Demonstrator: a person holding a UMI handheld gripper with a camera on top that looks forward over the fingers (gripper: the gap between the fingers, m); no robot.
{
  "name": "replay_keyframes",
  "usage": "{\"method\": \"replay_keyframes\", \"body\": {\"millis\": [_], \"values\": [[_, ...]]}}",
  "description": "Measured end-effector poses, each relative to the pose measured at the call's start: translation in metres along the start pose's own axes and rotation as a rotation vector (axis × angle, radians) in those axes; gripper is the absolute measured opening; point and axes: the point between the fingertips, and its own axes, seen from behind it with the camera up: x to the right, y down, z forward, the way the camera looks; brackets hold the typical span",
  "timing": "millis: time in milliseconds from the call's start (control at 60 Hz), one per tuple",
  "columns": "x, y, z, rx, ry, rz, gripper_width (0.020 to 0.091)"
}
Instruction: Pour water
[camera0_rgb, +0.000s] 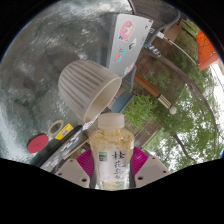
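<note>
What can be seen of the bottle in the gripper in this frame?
The bottle is small, of clear plastic, filled with a pale yellowish liquid. It has a white cap on top and a white label with dark characters and a green patch. It stands roughly upright in the view, between the fingers of the gripper, whose pink pads press on both sides of it. Its cap sits just under the rim of a ribbed beige cup that lies tilted beyond it. Its bottom is hidden.

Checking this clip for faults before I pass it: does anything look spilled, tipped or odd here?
No spill shows. The cup beyond the bottle appears tilted, its mouth facing sideways, though the wide lens may exaggerate this. The gripper holds the bottle upright.
</note>
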Motion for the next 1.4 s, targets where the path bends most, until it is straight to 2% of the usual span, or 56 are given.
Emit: {"method": "replay_keyframes", "body": {"millis": [17,183,367,433,450,533,650,667,700,717,783,850,967,1017,1033,1067,1250,1283,1333,1400], "values": [[0.0,0.002,0.006,0.032,-0.017,-0.026,0.0449],[-0.005,-0.006,0.001,0.06,-0.042,-0.115,0.0451],[-0.001,-0.012,0.005,0.091,-0.036,0.108,0.0455],[0.022,-0.004,-0.004,0.058,0.049,0.358,0.0455],[0.032,0.002,0.005,0.088,0.038,0.401,0.0452],[0.047,0.042,0.003,0.04,0.08,0.821,0.0454],[0.02,0.081,-0.001,0.013,0.083,1.535,0.0456],[0.014,0.088,-0.018,-0.005,0.134,1.644,0.0454],[0.004,0.097,-0.023,0.007,0.168,1.812,0.0455],[0.001,0.099,-0.003,0.034,0.115,1.858,0.0454],[-0.03,0.099,0.0,0.06,0.095,2.089,0.0454],[-0.07,0.086,0.006,0.05,0.047,2.242,0.0453],[-0.112,0.055,0.014,0.088,-0.044,2.251,0.0455],[-0.123,0.041,0.016,0.092,-0.052,2.224,0.0459],[-0.115,0.033,0.023,0.116,-0.005,2.224,0.0457],[-0.117,0.026,0.027,0.139,-0.009,2.232,0.0456],[-0.114,0.021,0.042,0.185,-0.066,2.25,0.0456],[-0.117,0.032,0.034,0.18,-0.07,2.253,0.0456],[-0.119,0.035,0.032,0.177,-0.071,2.26,0.0492],[-0.119,0.035,0.033,0.163,-0.088,2.259,0.0607]]}}
